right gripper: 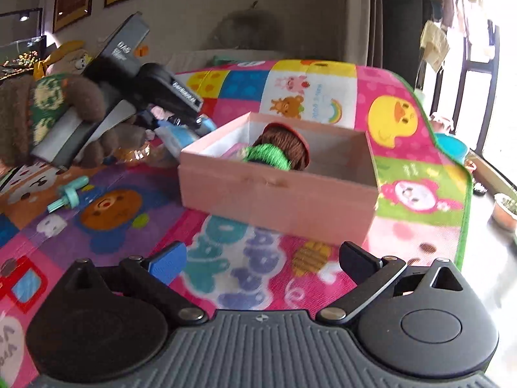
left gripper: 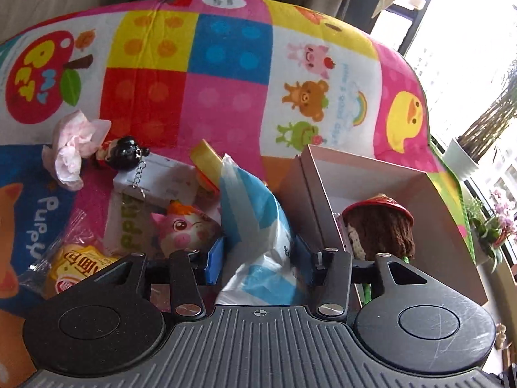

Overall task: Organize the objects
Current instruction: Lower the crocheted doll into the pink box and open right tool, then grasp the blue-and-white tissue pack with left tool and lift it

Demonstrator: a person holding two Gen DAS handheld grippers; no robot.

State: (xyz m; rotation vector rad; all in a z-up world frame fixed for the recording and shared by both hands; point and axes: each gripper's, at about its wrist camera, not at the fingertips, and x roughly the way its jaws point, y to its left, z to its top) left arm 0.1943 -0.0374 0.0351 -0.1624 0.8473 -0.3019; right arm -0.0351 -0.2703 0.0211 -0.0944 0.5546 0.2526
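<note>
Patchwork play mat [right gripper: 381, 97] bears pink box [right gripper: 278, 194]; left claw [left gripper: 258, 255] pinches packet [left gripper: 258, 226], right claw [right gripper: 261, 258] spread.

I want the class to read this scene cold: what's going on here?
A person is tidying small toys on a colourful play mat into a pink box. The left gripper is shut on a blue-and-white plastic packet beside the box. The right gripper hovers open and empty in front of the box. A yarn doll already lies inside; a pig toy and other bits wait on the mat.
</note>
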